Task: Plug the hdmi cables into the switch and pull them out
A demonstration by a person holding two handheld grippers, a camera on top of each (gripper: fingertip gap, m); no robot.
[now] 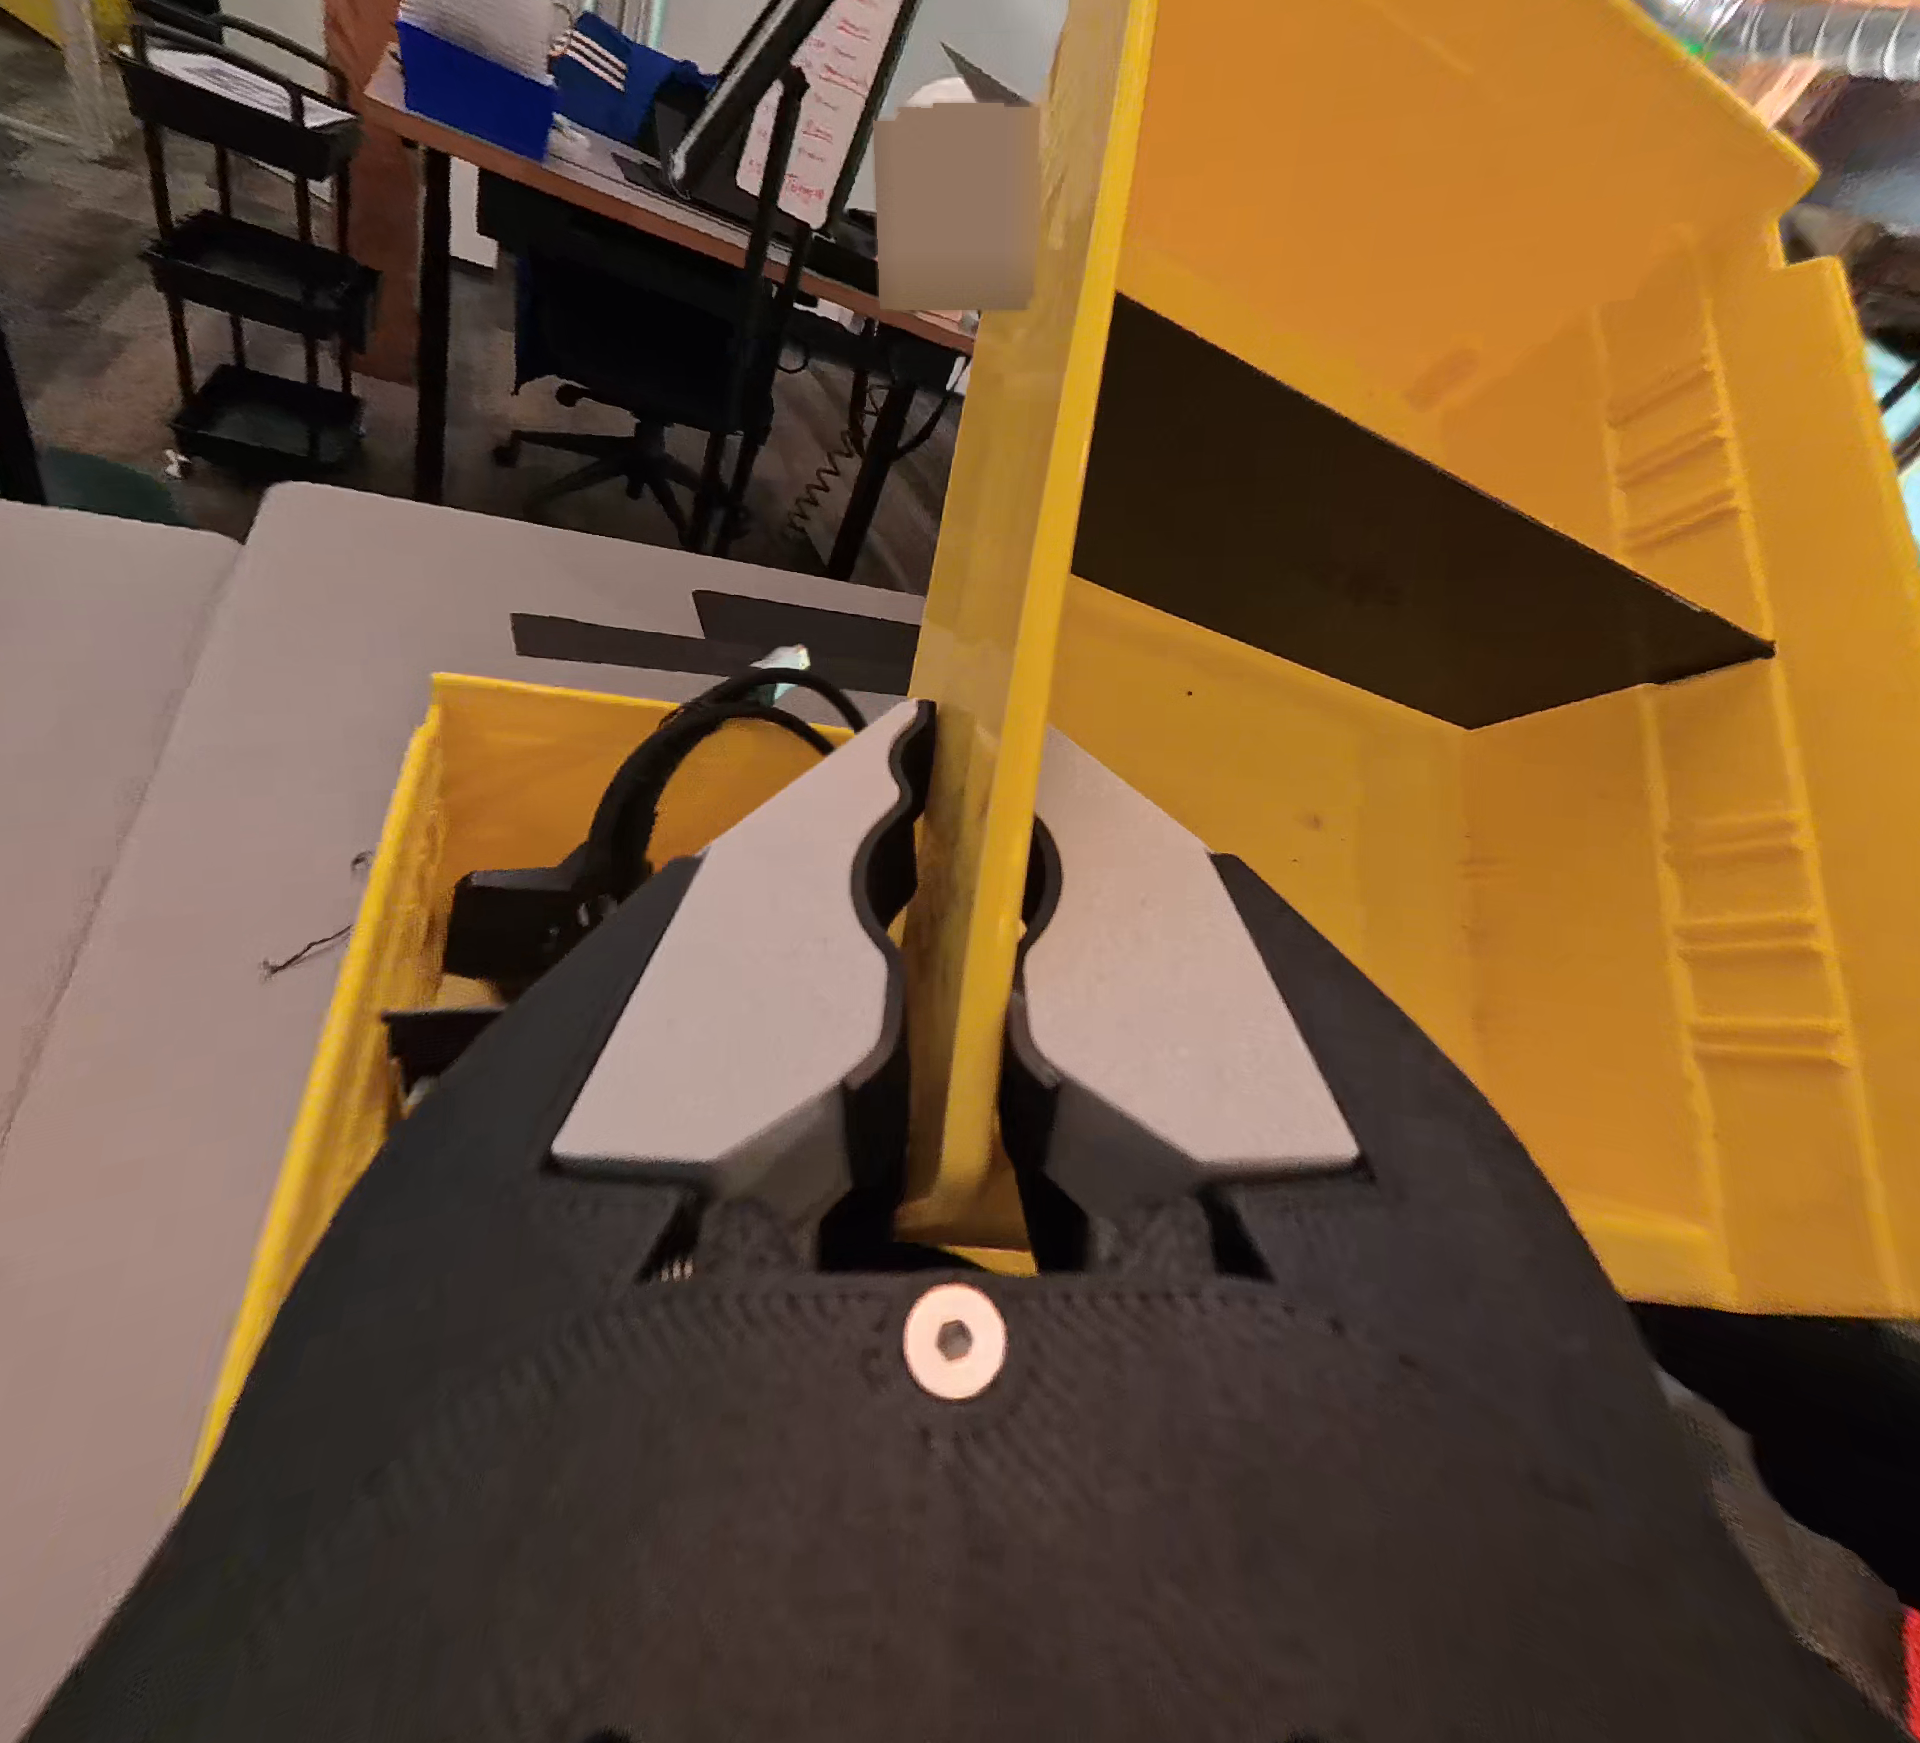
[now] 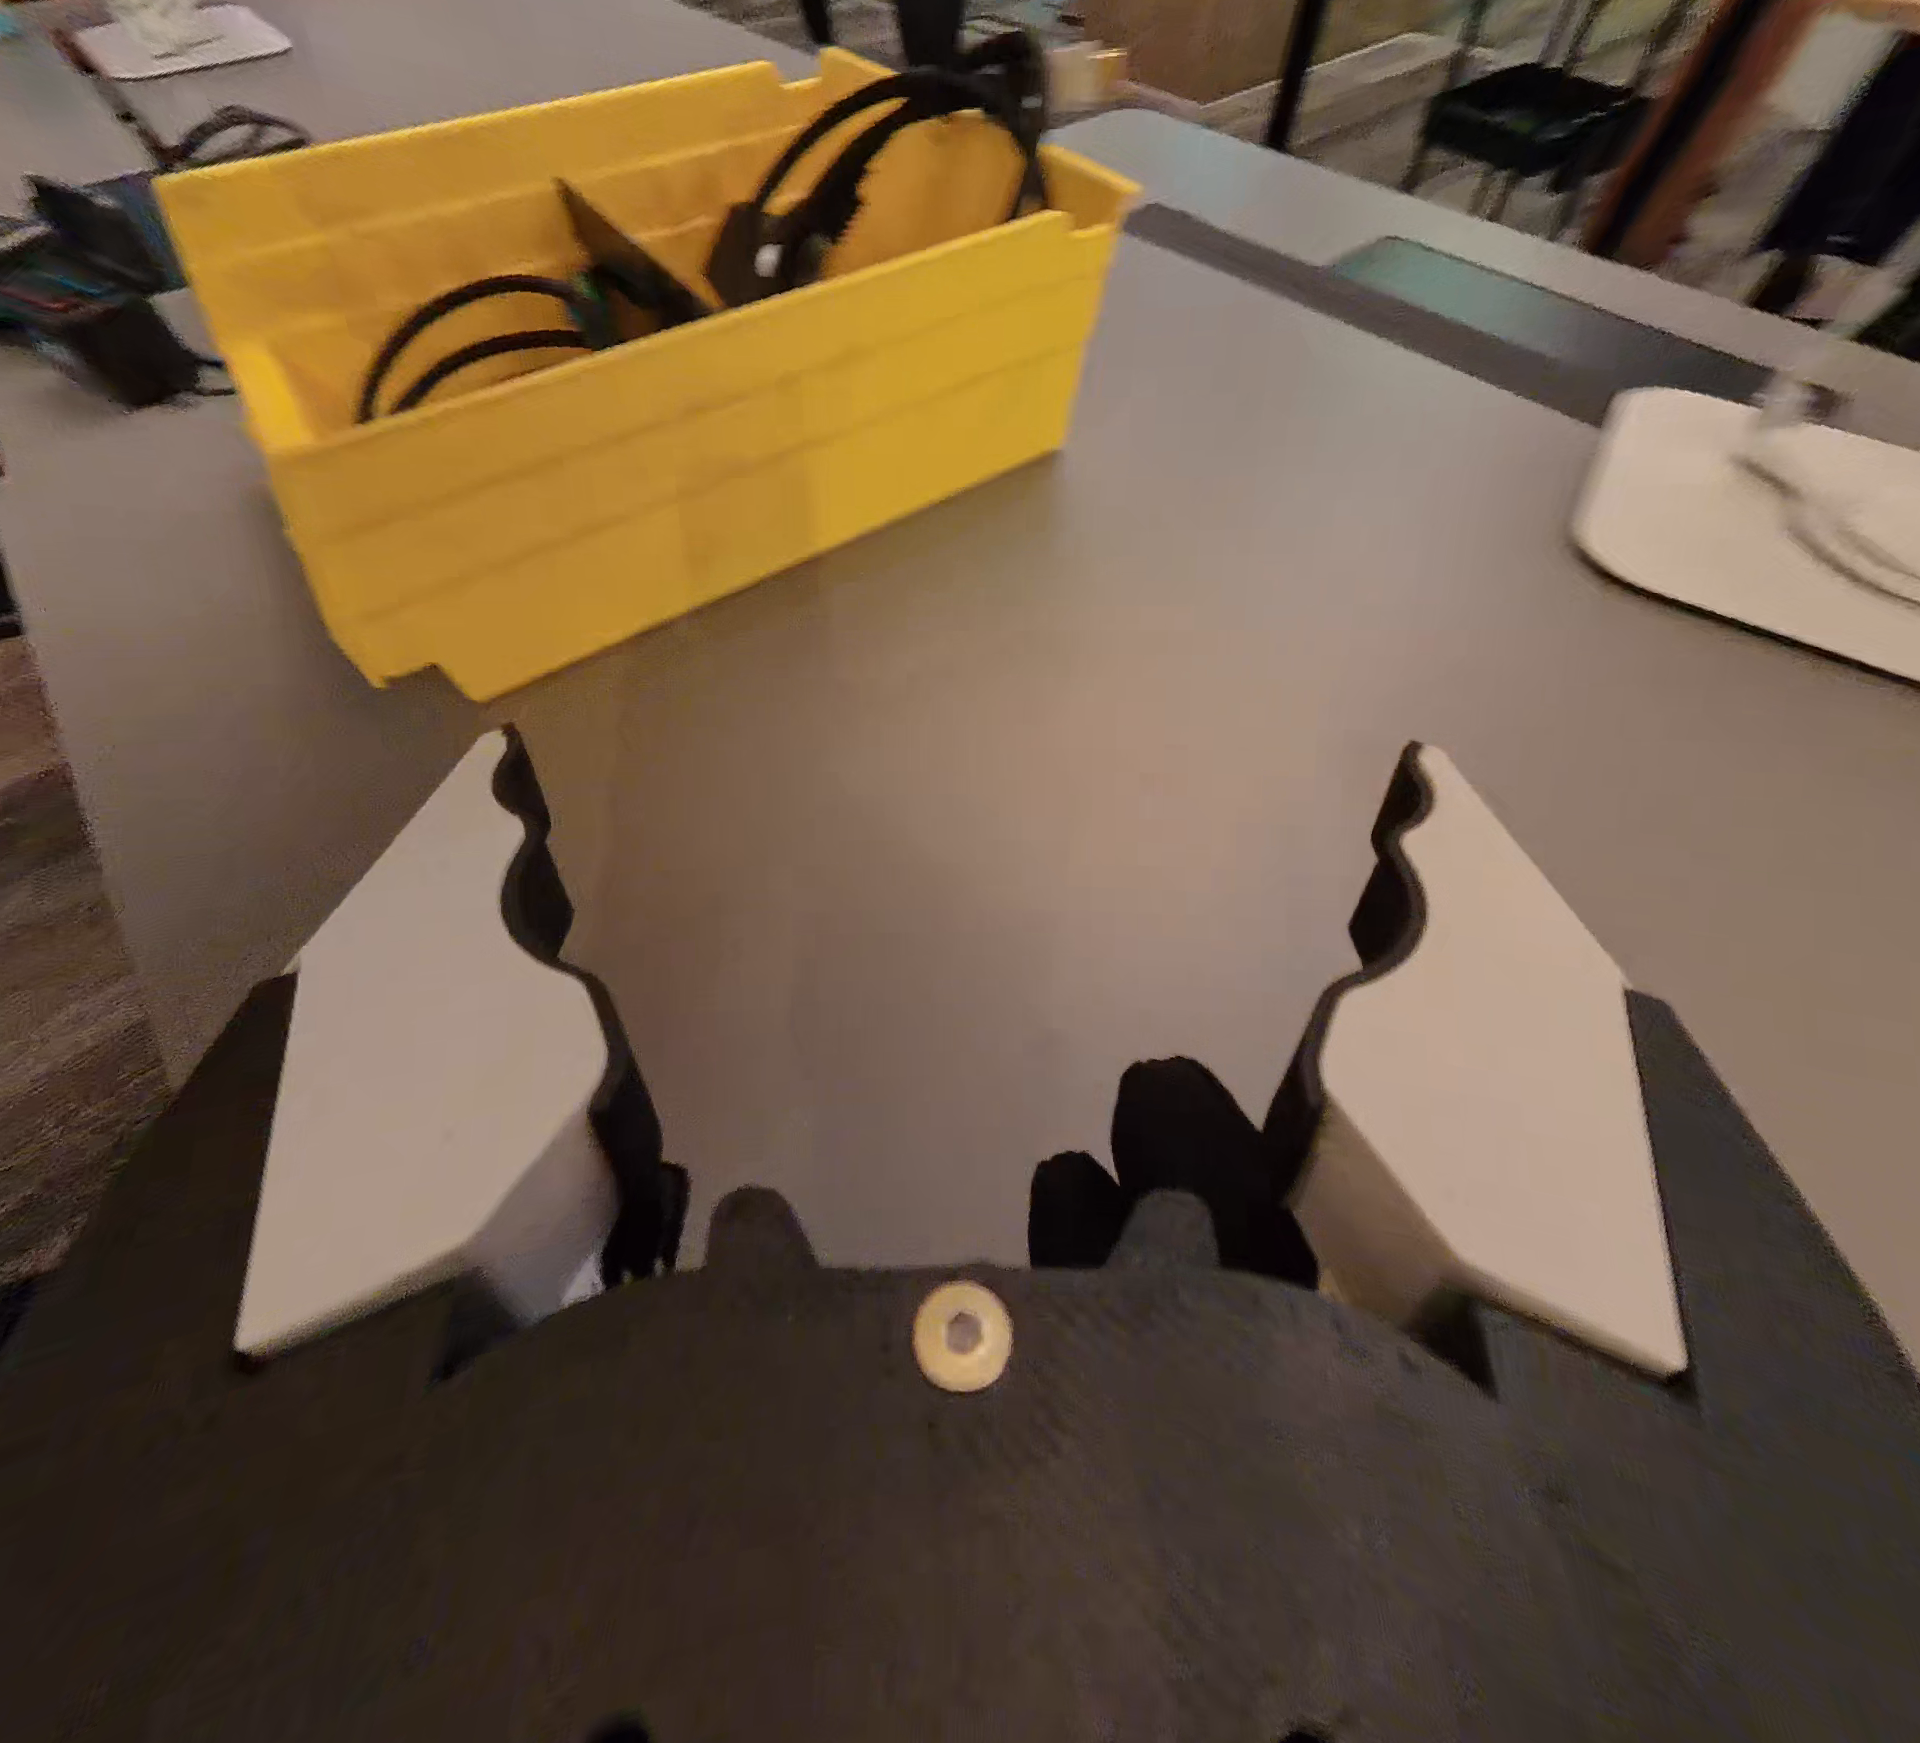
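My left gripper point(image 1: 982, 727) is shut on the side wall of an empty yellow bin point(image 1: 1351, 187) with a black divider point(image 1: 1351, 530), and holds it tilted above a second yellow bin point(image 1: 416, 862). That lower bin holds black coiled cables point(image 1: 644, 789) and a black box-like piece point(image 1: 509, 914). In the right wrist view the lower yellow bin point(image 2: 675, 467) sits on the grey table point(image 2: 1143, 654), with black cables point(image 2: 894, 145) on both sides of its black divider point(image 2: 623, 259). My right gripper point(image 2: 961, 748) is open and empty, low over the table in front of that bin.
A white flat stand base point(image 2: 1714, 530) lies at the table's right, another point(image 2: 182, 41) at the far left. Black tape strips point(image 1: 707, 644) mark the table behind the bin. A desk with a monitor point(image 1: 779, 52), a chair and a black cart point(image 1: 260, 239) stand beyond. Some 30 cm of space lies between my two pairs of fingers.
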